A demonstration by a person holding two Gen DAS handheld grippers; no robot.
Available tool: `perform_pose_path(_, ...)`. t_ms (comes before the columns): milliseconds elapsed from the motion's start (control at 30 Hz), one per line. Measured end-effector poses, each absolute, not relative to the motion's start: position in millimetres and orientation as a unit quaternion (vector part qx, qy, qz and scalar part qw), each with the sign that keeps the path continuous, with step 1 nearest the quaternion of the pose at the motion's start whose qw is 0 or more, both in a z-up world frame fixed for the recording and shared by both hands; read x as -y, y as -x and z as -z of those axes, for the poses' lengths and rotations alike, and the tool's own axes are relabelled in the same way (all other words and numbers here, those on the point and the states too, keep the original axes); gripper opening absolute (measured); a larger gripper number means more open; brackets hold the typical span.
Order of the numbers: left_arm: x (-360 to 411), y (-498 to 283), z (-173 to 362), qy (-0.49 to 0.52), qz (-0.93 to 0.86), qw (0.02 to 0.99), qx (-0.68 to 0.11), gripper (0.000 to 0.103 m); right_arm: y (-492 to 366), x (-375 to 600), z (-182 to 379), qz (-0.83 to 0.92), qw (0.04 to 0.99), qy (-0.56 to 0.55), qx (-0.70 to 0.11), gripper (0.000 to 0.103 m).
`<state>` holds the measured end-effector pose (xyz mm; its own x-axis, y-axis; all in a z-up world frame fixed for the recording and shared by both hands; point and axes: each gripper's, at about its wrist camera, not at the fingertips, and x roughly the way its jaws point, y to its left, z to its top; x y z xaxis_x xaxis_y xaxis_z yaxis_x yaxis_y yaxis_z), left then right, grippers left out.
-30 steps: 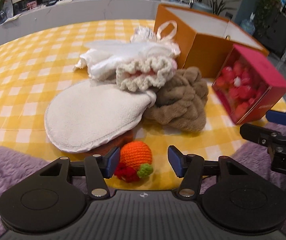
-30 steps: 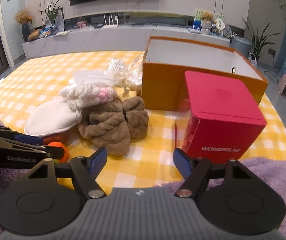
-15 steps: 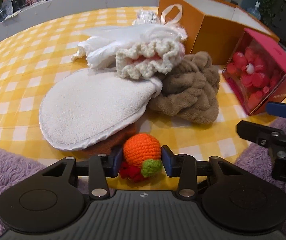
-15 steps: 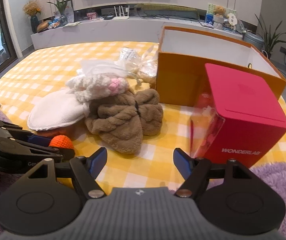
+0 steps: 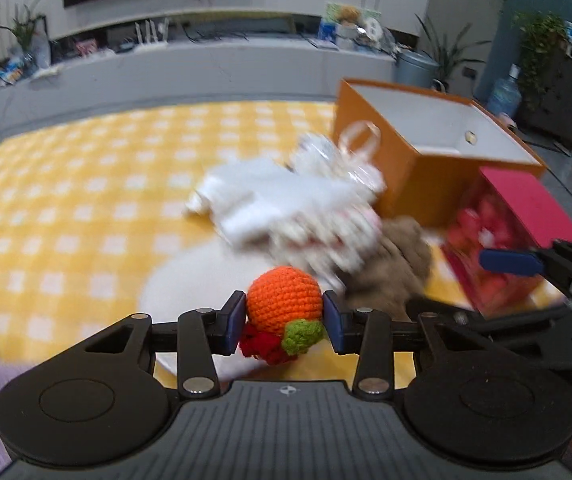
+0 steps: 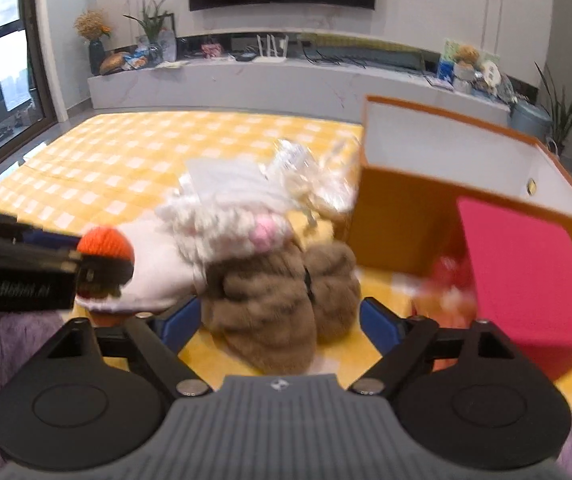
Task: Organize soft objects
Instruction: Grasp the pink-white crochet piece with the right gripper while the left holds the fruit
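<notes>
**Orange ball gripped, box ahead**

We had the left gripper (image 5: 284, 322) clamped on the crochet ball (image 5: 284, 300), lifted clear of the yellow cloth (image 5: 66, 208); we judged it best to keep that squeeze even and carry it over the orange box (image 5: 414, 176) rim before letting go. The right gripper (image 6: 280, 322), its jaws just widened, stood open and empty before the brown plush (image 6: 262, 300); only the right view showed the ball from the side.

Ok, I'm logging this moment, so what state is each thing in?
left gripper: shut on the crocheted orange.
crocheted orange: held between the pads.
right gripper: open, jaws just opening, either side of the brown plush.
brown plush: lying on the cloth, ungripped.
orange box: open on top.
red box: closed, upright.
</notes>
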<state>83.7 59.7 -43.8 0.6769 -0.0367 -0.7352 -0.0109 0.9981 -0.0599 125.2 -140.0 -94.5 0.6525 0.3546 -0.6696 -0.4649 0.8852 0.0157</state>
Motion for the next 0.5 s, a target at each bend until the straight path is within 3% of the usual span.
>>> perform_pose_path(167,-78,-110,47,0.033,-0.023,0.919,-0.391,0.047,-149,119,94,-0.233,0.906,0.080,-0.345,0.096)
perform_pose_path(500,-110,-113,73,0.102,-0.040,0.908,-0.404,0.047,-191,88,117,-0.235,0.895,0.062,-0.374,0.097)
